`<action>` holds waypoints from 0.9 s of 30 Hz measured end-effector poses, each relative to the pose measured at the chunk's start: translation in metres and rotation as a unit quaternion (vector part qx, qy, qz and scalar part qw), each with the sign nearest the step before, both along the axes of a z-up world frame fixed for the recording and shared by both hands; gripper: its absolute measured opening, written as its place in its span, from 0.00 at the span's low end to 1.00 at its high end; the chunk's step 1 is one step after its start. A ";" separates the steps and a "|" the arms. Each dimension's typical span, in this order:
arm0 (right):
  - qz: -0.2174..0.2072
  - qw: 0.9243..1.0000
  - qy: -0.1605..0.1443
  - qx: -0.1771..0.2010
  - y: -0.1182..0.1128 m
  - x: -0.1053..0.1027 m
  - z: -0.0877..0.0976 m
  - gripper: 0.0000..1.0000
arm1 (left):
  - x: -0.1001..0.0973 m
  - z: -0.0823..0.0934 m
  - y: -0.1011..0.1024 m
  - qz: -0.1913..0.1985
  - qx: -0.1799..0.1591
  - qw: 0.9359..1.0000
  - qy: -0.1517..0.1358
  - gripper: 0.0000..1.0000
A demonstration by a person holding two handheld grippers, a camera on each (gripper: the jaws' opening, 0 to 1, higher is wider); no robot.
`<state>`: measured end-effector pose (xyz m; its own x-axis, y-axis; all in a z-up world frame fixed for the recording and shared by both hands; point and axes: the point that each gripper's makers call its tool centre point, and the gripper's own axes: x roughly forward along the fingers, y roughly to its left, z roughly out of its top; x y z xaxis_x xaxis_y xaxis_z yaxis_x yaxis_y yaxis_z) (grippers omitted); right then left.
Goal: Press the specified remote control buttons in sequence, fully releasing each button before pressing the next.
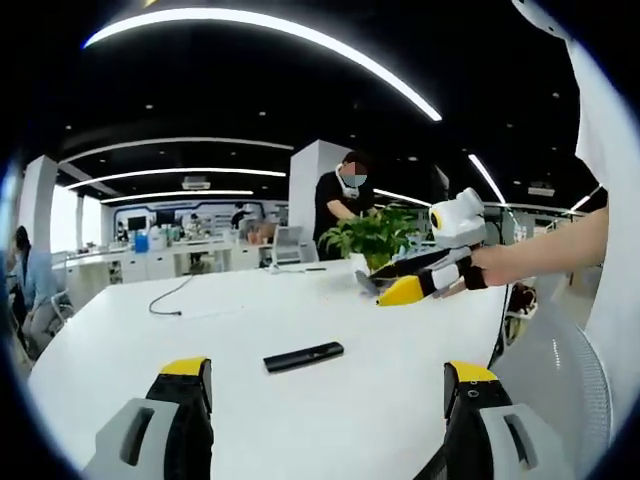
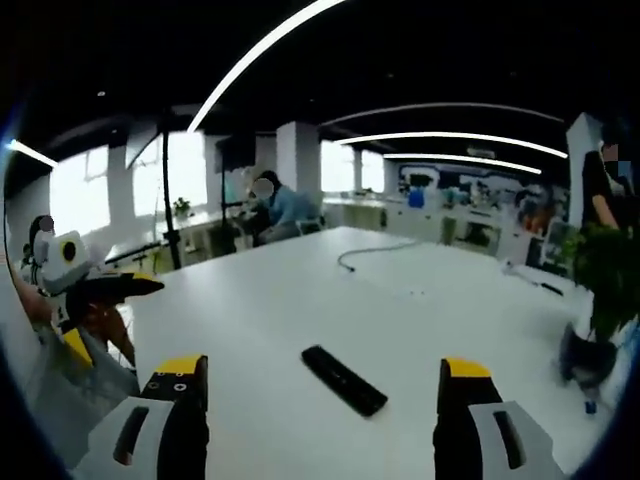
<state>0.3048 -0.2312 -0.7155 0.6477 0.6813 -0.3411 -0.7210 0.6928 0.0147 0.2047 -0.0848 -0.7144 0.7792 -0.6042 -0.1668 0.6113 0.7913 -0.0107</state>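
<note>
A black remote control lies flat on the white table, with both grippers held above the table short of it. In the left gripper view my left gripper stands open, its yellow-tipped jaws wide apart and the remote just beyond them. My right gripper comes in from the right, held by a hand, with nothing in it. In the right gripper view the remote lies between and just ahead of the open right gripper. The left gripper hovers at the far left with its jaws apart.
A potted green plant stands at the table's far edge beside a standing person. A thin cable lies across the far side of the table. Another person sits at a desk beyond, and a chair back is close on the right.
</note>
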 end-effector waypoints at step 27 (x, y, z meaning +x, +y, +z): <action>-0.091 0.995 0.020 0.027 -0.063 -0.065 -0.021 0.96 | 0.001 -0.002 0.003 0.009 0.005 1.000 0.003 1.00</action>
<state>0.2402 -0.2940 -0.7370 0.7488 0.5718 -0.3351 -0.5820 0.8092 0.0803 0.2057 -0.0819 -0.7165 0.7885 -0.5888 -0.1775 0.5974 0.8019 -0.0061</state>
